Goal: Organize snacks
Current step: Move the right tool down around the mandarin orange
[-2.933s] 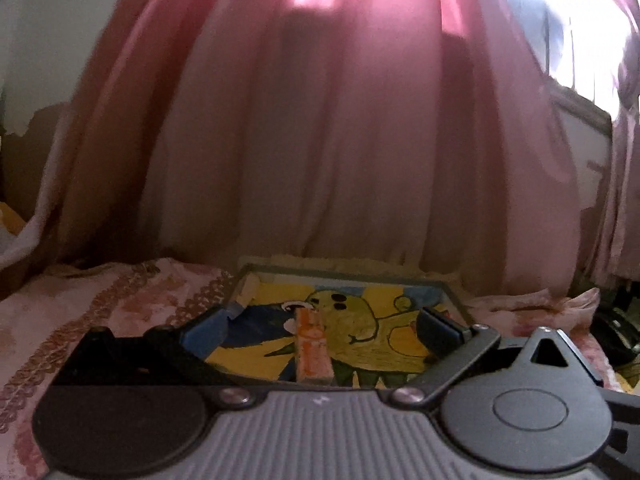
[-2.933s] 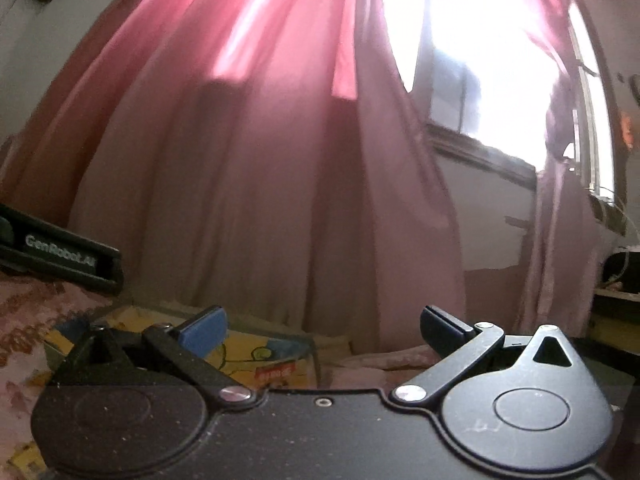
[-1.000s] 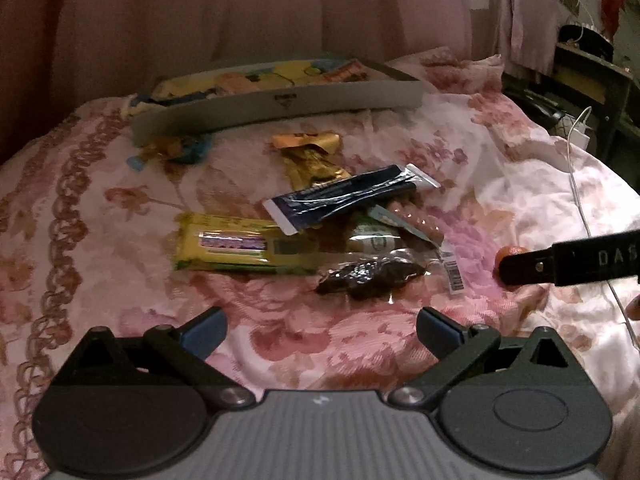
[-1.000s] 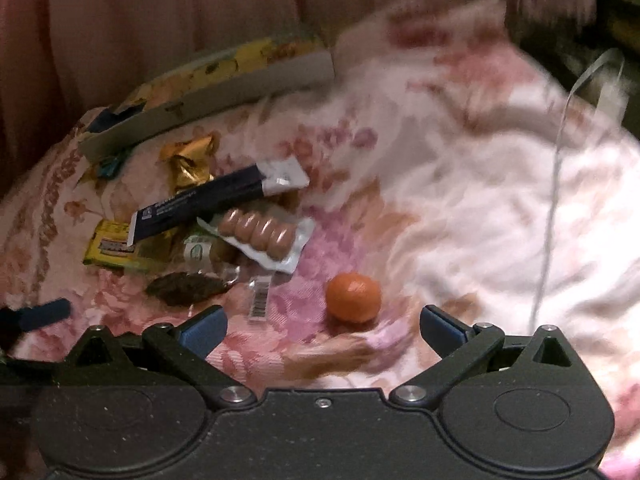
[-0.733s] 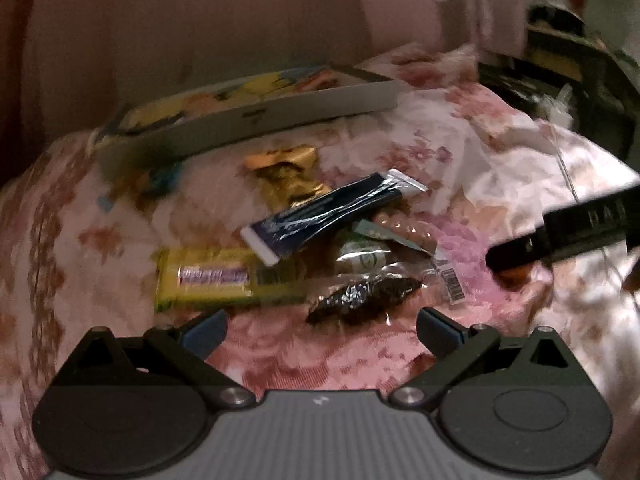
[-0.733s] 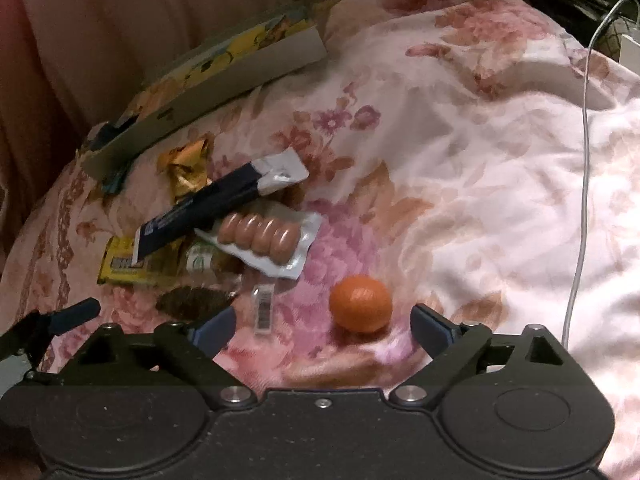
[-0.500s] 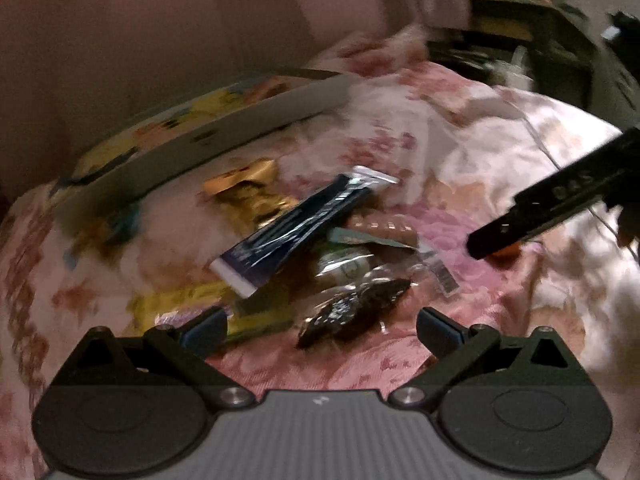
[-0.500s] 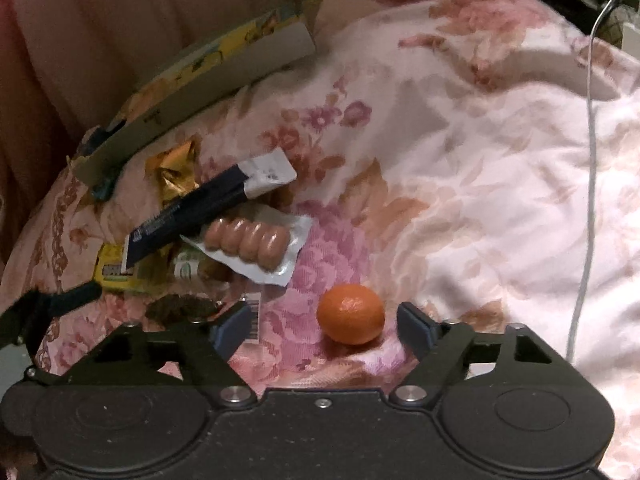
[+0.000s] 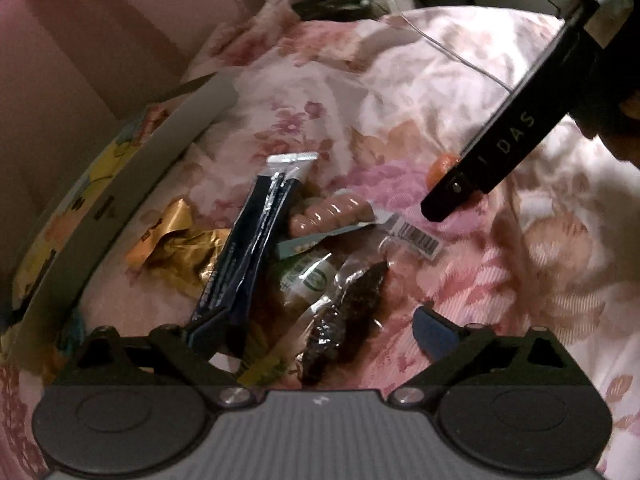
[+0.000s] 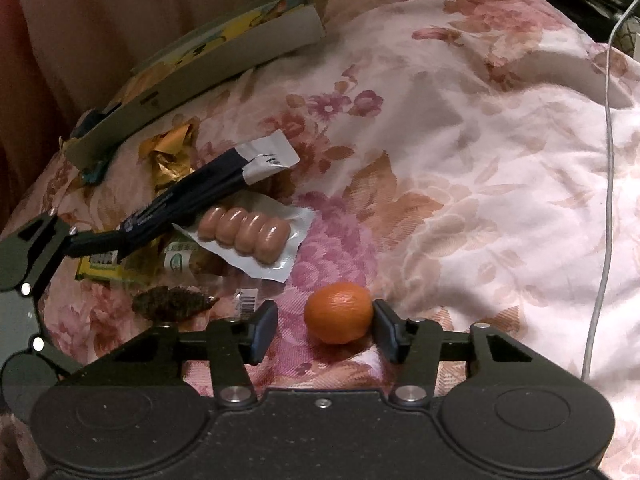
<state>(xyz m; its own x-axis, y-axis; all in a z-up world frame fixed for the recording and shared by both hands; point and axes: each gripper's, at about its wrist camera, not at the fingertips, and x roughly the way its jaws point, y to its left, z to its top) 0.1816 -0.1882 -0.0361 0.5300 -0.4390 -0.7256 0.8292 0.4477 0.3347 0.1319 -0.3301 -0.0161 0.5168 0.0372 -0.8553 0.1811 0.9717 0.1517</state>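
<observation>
Snacks lay heaped on the floral bedspread (image 9: 460, 92) in the left wrist view: a dark blue bar wrapper (image 9: 248, 248), a gold foil wrapper (image 9: 180, 248), a sausage pack (image 9: 328, 216) and a clear packet of dark dried fruit (image 9: 348, 312), all just right of the shallow cardboard tray (image 9: 132, 184). The left gripper (image 9: 316, 332) hung low over this heap with its jaws wide apart, closing on nothing; the fruit packet sat between them. Beyond the heap, the right gripper (image 9: 496, 152) covered most of the orange fruit.

From the right wrist, the small orange (image 10: 338, 318) sat well to the right of that tray, past the sausage pack (image 10: 248, 236). The right gripper (image 10: 324, 326) straddled it, jaws still apart: the right pad seemed to touch the peel, the left stood clear.

To do this grasp well, I would centre the orange first, then close gently across its widest part, since a one-sided push would likely roll it on the soft cloth.
</observation>
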